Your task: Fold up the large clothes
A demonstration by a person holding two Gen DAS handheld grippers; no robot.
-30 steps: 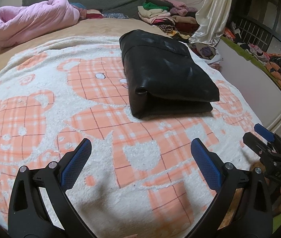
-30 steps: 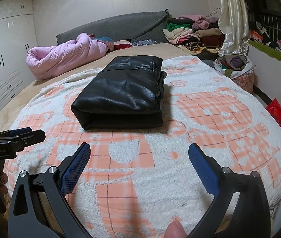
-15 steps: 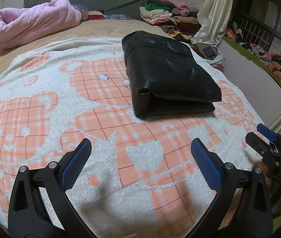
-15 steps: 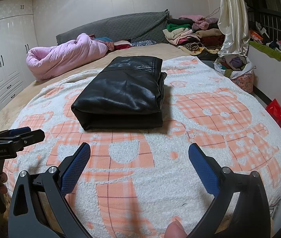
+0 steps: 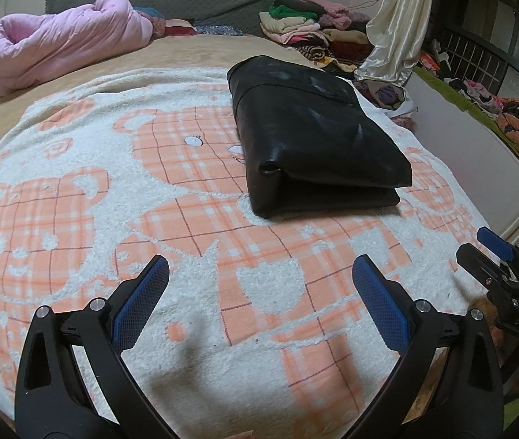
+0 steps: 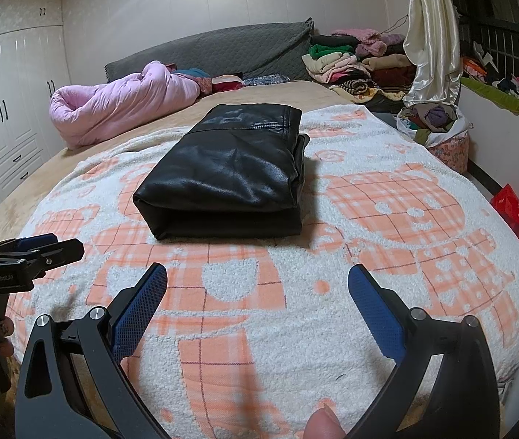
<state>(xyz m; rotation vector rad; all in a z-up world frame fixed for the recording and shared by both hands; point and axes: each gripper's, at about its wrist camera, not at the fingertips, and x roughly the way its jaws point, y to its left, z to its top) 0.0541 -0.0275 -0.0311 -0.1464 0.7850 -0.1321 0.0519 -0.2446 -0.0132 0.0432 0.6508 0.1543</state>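
Black leather garment [image 6: 226, 172] shown folded into compact bundle on bear-print blanket [image 6: 387, 226], long axis running away from grippers. Left gripper [image 5: 259, 300] and right gripper [image 6: 257, 300] both spread wide, empty, held well short of bundle; right judged nearer.

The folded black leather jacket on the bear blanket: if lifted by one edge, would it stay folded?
Probably not. The black leather jacket lies in loose, thick layers with nothing pinning them, so it would likely unfold. Its glossy surface looks slippery, and its bulk suggests it is fairly heavy.
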